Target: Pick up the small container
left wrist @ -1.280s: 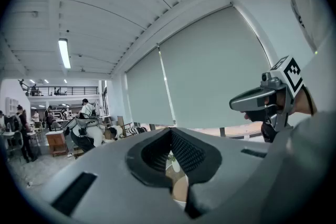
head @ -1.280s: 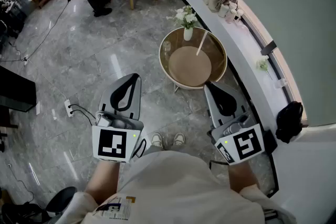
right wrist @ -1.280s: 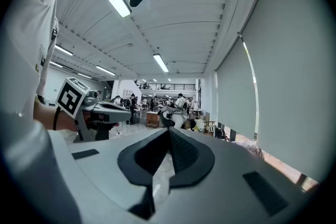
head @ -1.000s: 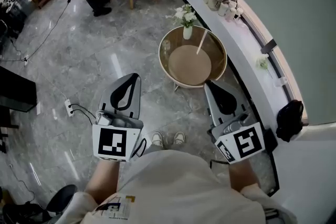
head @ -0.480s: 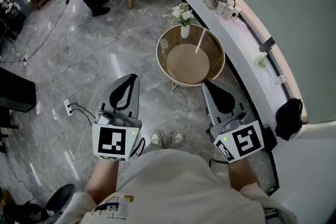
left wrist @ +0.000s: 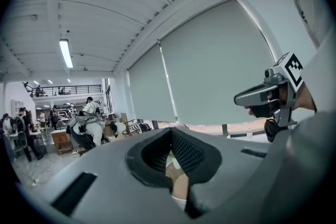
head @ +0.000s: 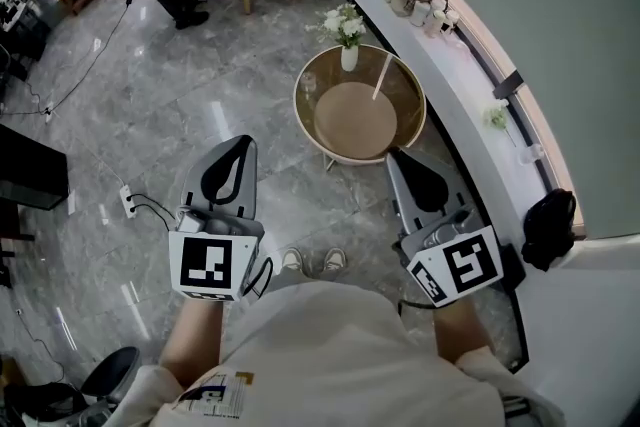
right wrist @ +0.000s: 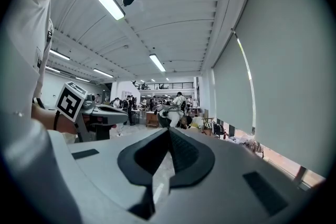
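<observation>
Nearly nothing has shifted: the small container (head: 309, 85) sits by the left edge of the round table (head: 421, 111), near the flower vase (head: 348, 56). The right gripper (head: 396, 155) has crept to the table's near edge, closed and empty. The left gripper (head: 243, 142) is closed too.

We hold both grippers out ahead of our torso, about level, tips aimed toward the round table (head: 358, 120). Left gripper (head: 241, 143): jaws closed together, nothing between them, well short of the table and off its left side. Right gripper (head: 394, 156): jaws closed, empty, tip just beside the table's near rim in the head view. Both forearms bare, marker cubes facing up.
</observation>
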### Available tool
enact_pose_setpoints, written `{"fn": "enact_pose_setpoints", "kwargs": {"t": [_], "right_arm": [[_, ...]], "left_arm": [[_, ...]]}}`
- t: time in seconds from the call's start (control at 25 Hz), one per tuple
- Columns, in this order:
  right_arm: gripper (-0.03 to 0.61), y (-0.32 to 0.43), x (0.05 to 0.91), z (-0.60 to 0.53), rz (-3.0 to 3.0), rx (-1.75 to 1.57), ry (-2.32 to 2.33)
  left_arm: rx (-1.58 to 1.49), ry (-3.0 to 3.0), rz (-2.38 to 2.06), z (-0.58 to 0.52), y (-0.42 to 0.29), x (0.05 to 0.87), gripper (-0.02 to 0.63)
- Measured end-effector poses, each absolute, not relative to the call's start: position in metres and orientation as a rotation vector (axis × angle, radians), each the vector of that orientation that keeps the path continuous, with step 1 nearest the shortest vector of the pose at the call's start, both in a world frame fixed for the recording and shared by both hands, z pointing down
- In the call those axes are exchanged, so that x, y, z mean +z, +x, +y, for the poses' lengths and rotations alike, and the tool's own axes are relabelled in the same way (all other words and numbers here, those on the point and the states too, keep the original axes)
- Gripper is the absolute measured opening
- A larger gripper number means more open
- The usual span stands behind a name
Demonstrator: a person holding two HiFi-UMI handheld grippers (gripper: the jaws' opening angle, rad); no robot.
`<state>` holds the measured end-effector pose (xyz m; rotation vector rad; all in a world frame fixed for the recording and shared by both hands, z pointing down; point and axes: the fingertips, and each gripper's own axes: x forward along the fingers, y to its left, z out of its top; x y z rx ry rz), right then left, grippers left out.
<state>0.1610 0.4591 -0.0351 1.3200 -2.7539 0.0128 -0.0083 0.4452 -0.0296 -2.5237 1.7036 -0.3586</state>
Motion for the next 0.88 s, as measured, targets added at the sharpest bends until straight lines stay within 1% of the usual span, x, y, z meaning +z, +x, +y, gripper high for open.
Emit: {"fn": "enact_pose_setpoints", "kwargs": {"t": [0.44,0.88], "right_arm": [[0.008,0.194,-0.029,0.454,-2.792,0.011,1.295],[0.008,0.208,-0.016,0.446,-2.778,0.029,1.301]], "left_arm": [[-0.336,-2.472,1.8,0.447,0.011,-0.026,0.008],[-0.369,-2.497,1.761,0.44,0.035,-0.013,0.008]]}}
